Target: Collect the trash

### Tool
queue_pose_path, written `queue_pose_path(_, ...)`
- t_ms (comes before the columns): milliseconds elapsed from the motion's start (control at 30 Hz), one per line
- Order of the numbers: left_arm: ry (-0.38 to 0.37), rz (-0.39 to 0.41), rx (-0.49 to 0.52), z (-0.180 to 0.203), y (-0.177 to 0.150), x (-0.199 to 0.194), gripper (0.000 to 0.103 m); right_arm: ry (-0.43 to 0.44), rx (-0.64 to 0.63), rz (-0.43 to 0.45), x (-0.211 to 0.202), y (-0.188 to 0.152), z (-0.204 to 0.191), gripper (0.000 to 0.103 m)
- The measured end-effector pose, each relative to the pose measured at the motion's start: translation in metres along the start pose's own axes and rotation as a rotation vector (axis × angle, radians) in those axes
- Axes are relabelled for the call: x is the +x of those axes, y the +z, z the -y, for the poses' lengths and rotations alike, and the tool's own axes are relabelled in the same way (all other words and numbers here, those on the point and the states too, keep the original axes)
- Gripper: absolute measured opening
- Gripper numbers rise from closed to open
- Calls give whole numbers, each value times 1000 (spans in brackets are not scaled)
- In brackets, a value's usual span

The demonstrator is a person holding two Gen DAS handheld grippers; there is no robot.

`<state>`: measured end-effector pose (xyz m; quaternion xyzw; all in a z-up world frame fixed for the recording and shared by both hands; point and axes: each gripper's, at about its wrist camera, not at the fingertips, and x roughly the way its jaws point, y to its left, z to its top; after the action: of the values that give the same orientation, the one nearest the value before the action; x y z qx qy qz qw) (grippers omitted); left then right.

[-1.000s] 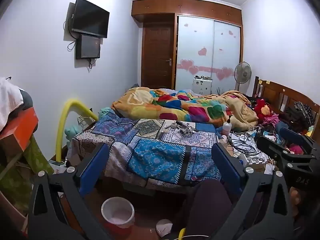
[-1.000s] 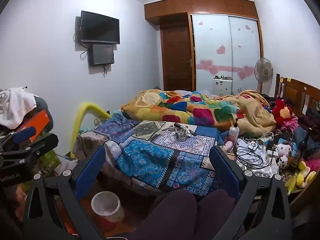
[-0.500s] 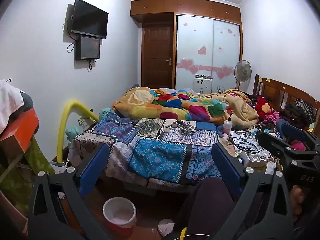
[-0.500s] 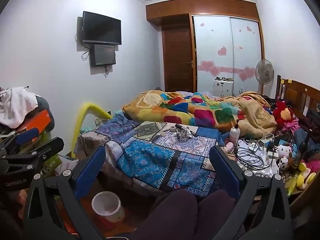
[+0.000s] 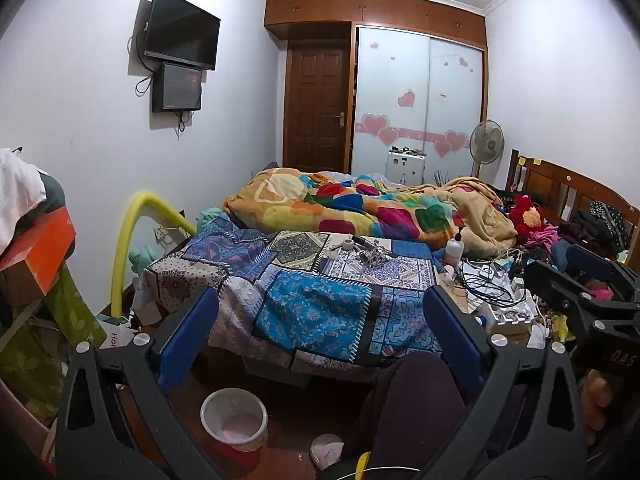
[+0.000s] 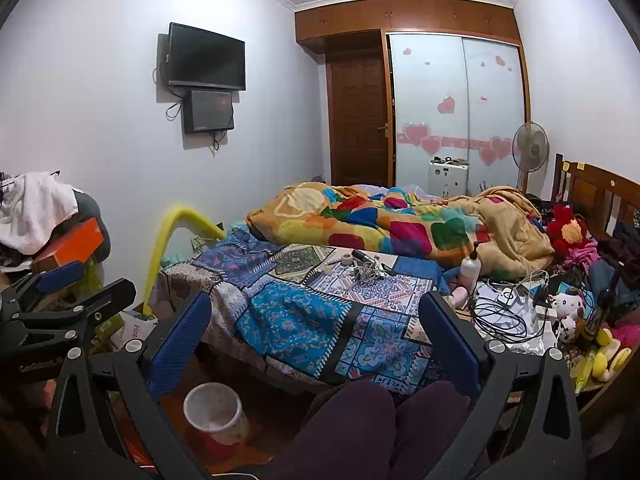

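Observation:
My left gripper point(image 5: 320, 336) is open, its blue pads point(image 5: 188, 336) wide apart with nothing between them. My right gripper point(image 6: 314, 344) is open too and holds nothing. Both hang low in front of the bed's foot, over the person's knees point(image 6: 360, 428). A white bin point(image 5: 234, 416) with a pinkish inside and red base stands on the floor below the left finger. A crumpled white scrap point(image 5: 326, 444) lies on the floor beside it. On the patchwork quilt point(image 5: 316, 312) lie a tape roll point(image 5: 347, 244) and a small metal tangle point(image 5: 374, 254).
A bright heart-pattern blanket point(image 6: 384, 224) is heaped further up the bed. Cables, chargers and a pump bottle point(image 6: 469, 266) clutter the bed's right side, with soft toys point(image 6: 566, 306). An orange box point(image 5: 36, 252) and clothes pile stand left. A yellow foam tube point(image 5: 132, 236) arches by the wall.
Both views have drifted only slightly. The grippers stay open and nothing on the bed or floor has moved.

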<state>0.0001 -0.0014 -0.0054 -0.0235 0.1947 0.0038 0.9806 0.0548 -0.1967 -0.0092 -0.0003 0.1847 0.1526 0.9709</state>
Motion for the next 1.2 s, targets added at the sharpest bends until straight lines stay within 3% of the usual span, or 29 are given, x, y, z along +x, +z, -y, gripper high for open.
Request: queue_pose_path(1200,-8,-12,-5,2,-4,2,103,1,-3,3,-2,2,-2,103)
